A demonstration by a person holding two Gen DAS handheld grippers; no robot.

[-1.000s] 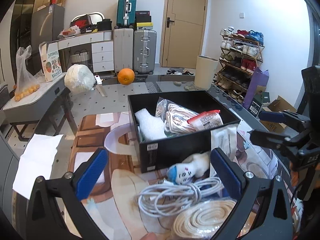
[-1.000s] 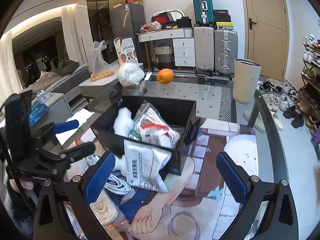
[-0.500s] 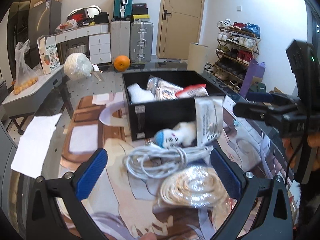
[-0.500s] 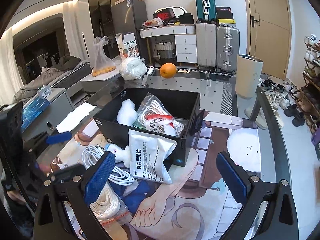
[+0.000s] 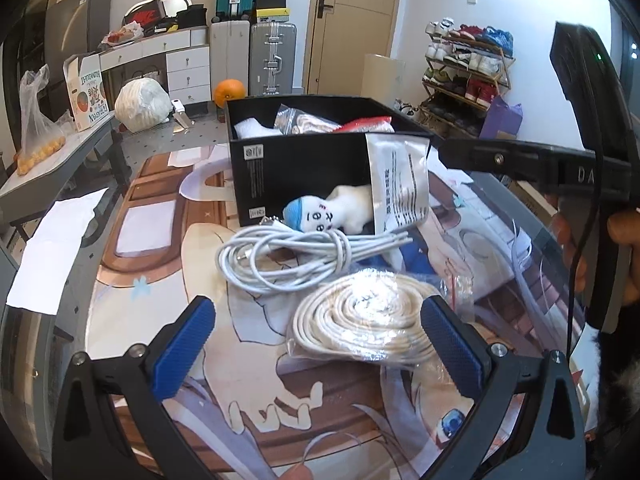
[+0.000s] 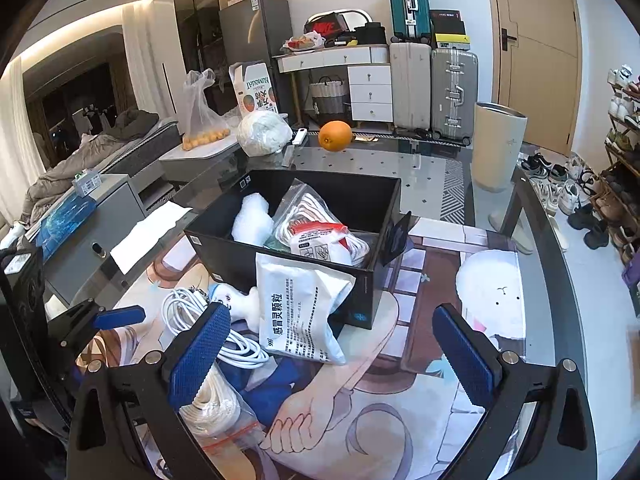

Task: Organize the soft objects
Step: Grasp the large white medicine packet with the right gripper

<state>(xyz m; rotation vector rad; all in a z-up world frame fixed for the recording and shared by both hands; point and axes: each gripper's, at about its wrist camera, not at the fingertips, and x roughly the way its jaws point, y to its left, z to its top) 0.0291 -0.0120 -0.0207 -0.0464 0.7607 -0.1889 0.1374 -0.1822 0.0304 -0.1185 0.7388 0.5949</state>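
A black box (image 5: 304, 168) (image 6: 236, 256) on the printed mat holds a white foam wad (image 6: 252, 220), a bagged cord (image 6: 316, 208) and a red-topped packet (image 6: 320, 240). A white sachet (image 5: 400, 184) (image 6: 300, 312) leans on its near wall. Beside it lie a small plush doll (image 5: 332, 212) (image 6: 236, 304), a white cable bundle (image 5: 292, 256) (image 6: 192, 312) and a bagged cream rope coil (image 5: 368, 320) (image 6: 212, 400). My left gripper (image 5: 320, 344) is open, just short of the coil. My right gripper (image 6: 332, 356) is open above the mat, in front of the sachet.
An orange (image 6: 335, 135), a white wrapped bundle (image 6: 264, 133) and a bag of small fruit (image 6: 202, 120) sit at the glass table's far end. White paper (image 5: 52, 248) lies at the left edge. Suitcases (image 6: 454, 92), a bin (image 6: 498, 144) and a shoe rack (image 5: 464, 80) stand beyond.
Both grippers have pulled back from the box and dropped lower. The left one now faces the rope coil and cable. Both stay open and empty.
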